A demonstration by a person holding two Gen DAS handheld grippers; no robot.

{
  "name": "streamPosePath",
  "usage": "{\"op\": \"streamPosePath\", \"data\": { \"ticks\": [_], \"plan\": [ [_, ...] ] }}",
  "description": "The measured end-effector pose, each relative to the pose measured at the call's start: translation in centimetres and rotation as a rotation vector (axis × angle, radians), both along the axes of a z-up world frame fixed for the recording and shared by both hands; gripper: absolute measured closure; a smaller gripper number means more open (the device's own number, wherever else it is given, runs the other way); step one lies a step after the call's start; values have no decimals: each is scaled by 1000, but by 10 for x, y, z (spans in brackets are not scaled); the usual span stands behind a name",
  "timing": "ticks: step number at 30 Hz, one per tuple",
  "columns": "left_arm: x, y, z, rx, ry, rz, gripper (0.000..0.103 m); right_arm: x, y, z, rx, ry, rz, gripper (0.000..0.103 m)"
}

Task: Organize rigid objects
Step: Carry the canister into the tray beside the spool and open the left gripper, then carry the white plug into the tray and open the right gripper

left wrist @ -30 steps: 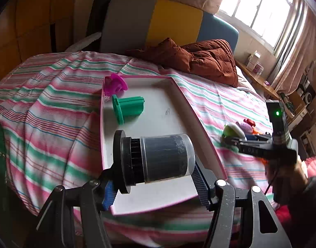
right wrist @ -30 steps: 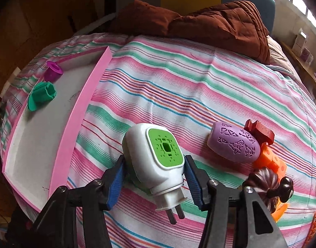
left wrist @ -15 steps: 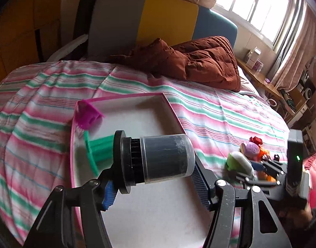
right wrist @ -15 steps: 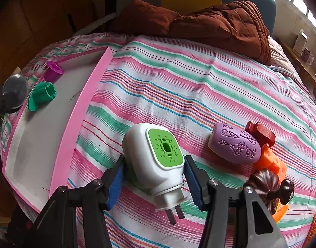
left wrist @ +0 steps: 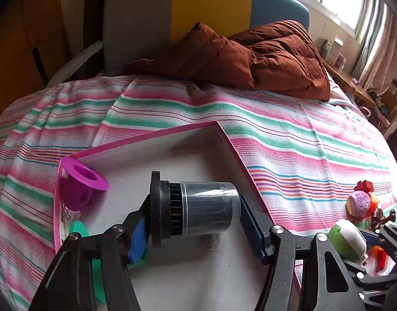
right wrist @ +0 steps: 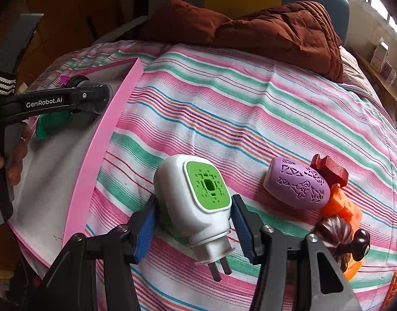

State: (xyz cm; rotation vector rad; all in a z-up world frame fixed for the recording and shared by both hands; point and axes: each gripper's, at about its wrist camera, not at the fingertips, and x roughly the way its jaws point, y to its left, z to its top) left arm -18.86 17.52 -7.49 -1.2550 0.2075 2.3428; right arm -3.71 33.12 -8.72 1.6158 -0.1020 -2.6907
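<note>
Since the earlier frame, left gripper [left wrist: 195, 217] has moved further over pink-rimmed tray [left wrist: 232, 145], w/ jaws part-open, clamped endwise on black cylinder [left wrist: 195, 211] above tray floor. Right gripper [right wrist: 193, 223] unmoved; pads grip white-green plug [right wrist: 195, 199] over striped sheet [right wrist: 224, 108].

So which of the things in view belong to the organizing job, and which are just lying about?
Job:
- pink tray
- black cylinder, in the left gripper
- white-and-green plug-in, in the right gripper
- magenta cup
- purple egg-shaped piece
- orange block

Lying about:
- brown quilt
- striped bedspread
</note>
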Motion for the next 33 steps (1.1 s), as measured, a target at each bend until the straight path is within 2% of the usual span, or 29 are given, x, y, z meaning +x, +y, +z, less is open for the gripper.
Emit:
{"op": "streamPosePath", "data": {
  "ticks": [2, 8, 13, 16, 20, 25, 33],
  "plan": [
    [5, -3, 2, -5, 15, 8, 39, 0, -1, 0, 2, -1, 1, 48],
    [25, -18, 19, 30, 50, 25, 23, 1, -3, 1, 12, 2, -1, 48],
    [56, -30, 39, 46, 89, 36, 23, 1, -1, 0, 4, 2, -8, 47],
    [83, -38, 49, 47, 117, 36, 19, 0, -2, 0, 7, 2, -9, 47],
    [115, -46, 55, 23, 148, 32, 17, 1, -1, -1, -1, 4, -15, 47],
    [140, -58, 55, 18, 133, 39, 17, 2, -2, -1, 5, 13, -12, 47],
    [160, -77, 47, 0, 103, 80, 17, 3, -4, -3, 18, 28, -14, 47]
  ]
}}
